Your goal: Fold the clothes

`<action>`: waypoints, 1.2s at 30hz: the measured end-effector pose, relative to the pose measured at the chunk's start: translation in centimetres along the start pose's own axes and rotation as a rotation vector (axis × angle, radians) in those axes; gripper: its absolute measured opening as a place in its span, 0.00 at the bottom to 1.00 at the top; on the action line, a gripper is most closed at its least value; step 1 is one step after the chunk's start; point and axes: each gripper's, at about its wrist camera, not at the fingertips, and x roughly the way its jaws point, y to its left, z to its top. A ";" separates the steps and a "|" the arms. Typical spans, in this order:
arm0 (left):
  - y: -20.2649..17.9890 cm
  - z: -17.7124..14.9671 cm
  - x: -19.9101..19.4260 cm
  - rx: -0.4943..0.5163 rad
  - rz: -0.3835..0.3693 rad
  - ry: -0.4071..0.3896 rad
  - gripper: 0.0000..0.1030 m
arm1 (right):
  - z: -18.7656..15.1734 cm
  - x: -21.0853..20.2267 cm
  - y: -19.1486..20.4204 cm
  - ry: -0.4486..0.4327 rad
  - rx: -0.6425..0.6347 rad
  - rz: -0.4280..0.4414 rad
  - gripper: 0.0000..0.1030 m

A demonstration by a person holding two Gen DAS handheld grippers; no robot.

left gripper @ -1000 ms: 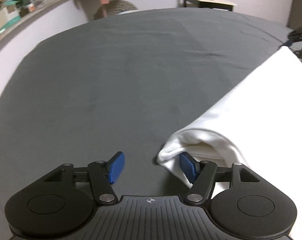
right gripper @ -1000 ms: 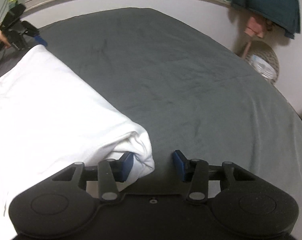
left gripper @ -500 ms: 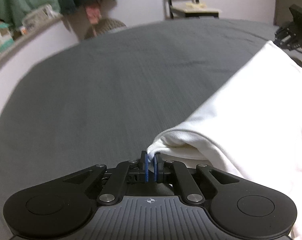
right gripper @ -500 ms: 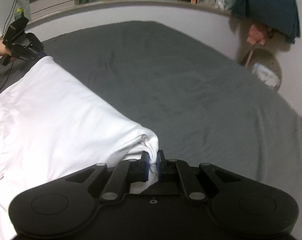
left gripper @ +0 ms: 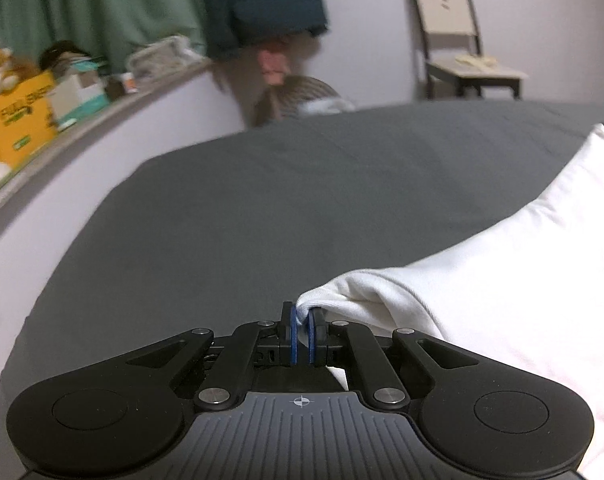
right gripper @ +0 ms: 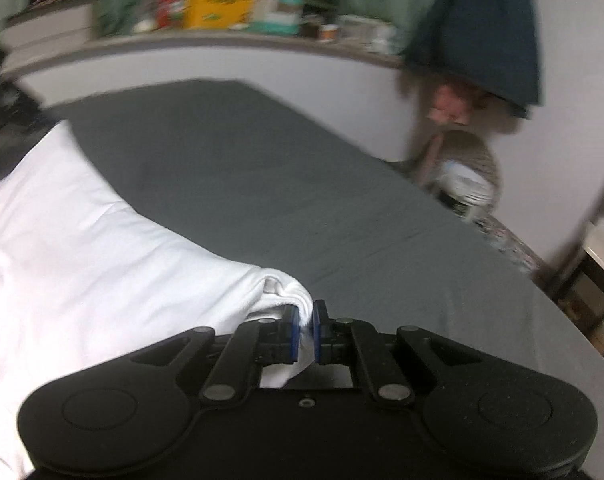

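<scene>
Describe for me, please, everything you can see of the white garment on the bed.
The white garment is plain, soft knit cloth, already doubled over so its folded edge looks rounded and layered. It lies on the dark grey bed sheet. The left gripper is shut on one corner of that fold, the right gripper on the other, with cloth bunched between the blue pads. A stitched hem shows near the left corner. No print or label is visible.

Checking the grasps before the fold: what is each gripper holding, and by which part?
Both grip the white garment: the left gripper and the right gripper each pinch a bunched corner of its folded edge.
</scene>
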 end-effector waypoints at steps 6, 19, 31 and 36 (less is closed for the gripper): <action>-0.1 -1.7 -0.2 0.023 0.003 -0.040 0.05 | -0.6 -0.1 0.5 -0.019 0.009 0.004 0.07; 1.7 -8.8 -16.8 0.155 -0.120 -0.346 0.05 | -6.2 -17.7 7.1 -0.275 -0.158 0.082 0.07; -3.2 -17.8 -21.0 0.412 -0.213 -0.095 0.07 | -14.1 -19.0 13.7 0.063 -0.375 0.188 0.07; -5.4 -19.5 -21.4 0.499 -0.138 -0.010 0.10 | -13.8 -18.6 15.0 0.166 -0.437 0.159 0.14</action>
